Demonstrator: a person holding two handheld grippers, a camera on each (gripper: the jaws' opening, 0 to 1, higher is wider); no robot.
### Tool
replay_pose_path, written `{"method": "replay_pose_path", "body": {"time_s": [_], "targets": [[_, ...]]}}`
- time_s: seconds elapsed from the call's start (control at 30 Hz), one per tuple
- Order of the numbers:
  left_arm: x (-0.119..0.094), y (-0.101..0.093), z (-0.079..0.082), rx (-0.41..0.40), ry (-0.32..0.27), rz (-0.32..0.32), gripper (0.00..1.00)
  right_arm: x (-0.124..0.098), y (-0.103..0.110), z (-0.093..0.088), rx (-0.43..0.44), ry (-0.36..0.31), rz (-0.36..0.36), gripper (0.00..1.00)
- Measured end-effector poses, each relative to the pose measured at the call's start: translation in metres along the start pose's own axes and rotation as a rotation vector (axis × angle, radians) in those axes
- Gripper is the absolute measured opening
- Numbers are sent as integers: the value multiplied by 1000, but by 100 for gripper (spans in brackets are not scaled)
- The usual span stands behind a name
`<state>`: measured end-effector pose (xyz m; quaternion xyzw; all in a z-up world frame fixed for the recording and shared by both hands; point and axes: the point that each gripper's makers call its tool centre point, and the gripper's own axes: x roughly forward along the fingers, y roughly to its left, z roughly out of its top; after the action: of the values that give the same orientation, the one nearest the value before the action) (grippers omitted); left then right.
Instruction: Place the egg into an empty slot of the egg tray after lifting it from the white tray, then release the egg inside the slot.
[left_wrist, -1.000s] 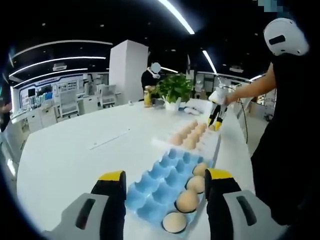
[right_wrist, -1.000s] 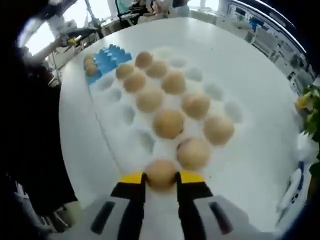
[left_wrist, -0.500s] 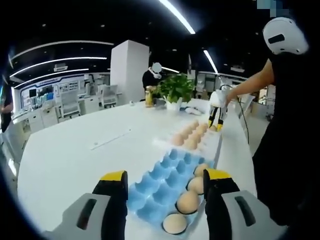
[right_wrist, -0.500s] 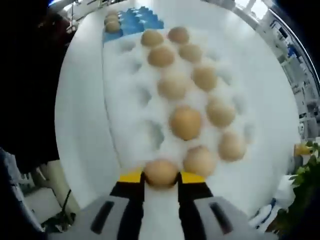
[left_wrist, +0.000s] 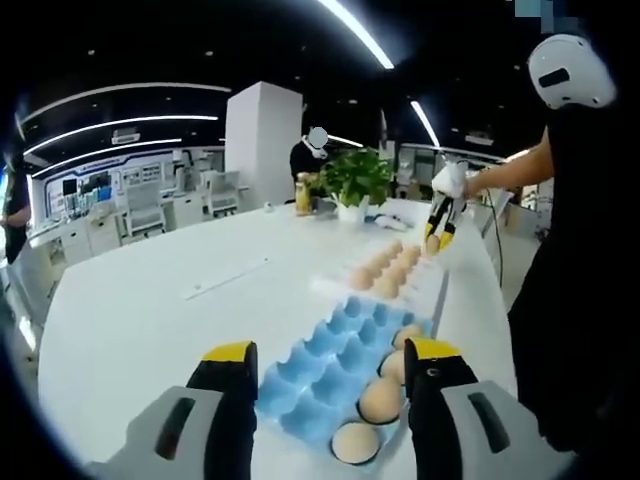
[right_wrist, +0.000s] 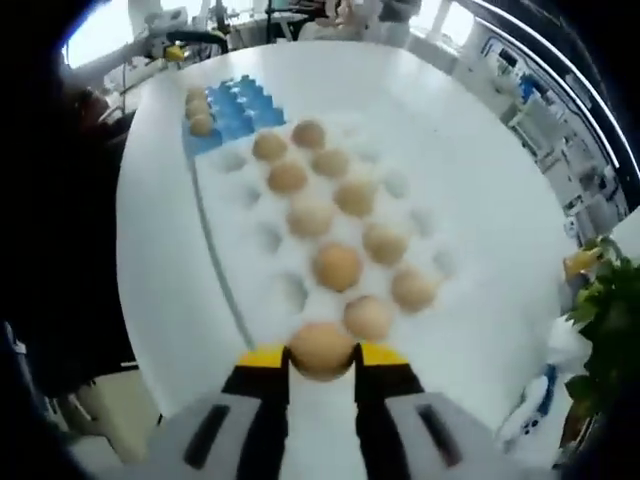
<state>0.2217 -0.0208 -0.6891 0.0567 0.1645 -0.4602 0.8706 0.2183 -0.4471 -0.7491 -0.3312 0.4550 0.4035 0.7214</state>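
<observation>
In the right gripper view my right gripper (right_wrist: 321, 358) is shut on a brown egg (right_wrist: 321, 347), held above the near end of the white tray (right_wrist: 262, 275), which carries several more brown eggs. The blue egg tray (right_wrist: 232, 112) lies beyond it. In the left gripper view my left gripper (left_wrist: 330, 360) stands open over the blue egg tray (left_wrist: 320, 370), which has several eggs along its right side and empty slots on its left. Farther off, the right gripper (left_wrist: 438, 232) hangs over the white tray (left_wrist: 425, 290) with the egg (left_wrist: 433, 241) between its jaws.
Both trays lie near the right edge of a large white round table (left_wrist: 150, 320). A potted plant (left_wrist: 352, 180) and a bottle (left_wrist: 301, 195) stand at its far side. A person in dark clothes (left_wrist: 585, 260) stands close on the right; another is far behind.
The right gripper has risen with the egg, so the white tray looks smaller and farther below. The left gripper has barely moved.
</observation>
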Motion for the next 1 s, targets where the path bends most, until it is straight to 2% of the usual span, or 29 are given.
{"method": "replay_pose_path", "body": {"time_s": [0.37, 0.63, 1.0], "targets": [[-2, -2, 0, 5, 3, -1, 60, 1, 16, 10, -8, -25, 19, 24], [0, -5, 1, 15, 6, -9, 59, 4, 19, 16, -26, -38, 27, 24], [-1, -6, 2, 15, 7, -6, 58, 12, 29, 41, -72, -83, 59, 24]]}}
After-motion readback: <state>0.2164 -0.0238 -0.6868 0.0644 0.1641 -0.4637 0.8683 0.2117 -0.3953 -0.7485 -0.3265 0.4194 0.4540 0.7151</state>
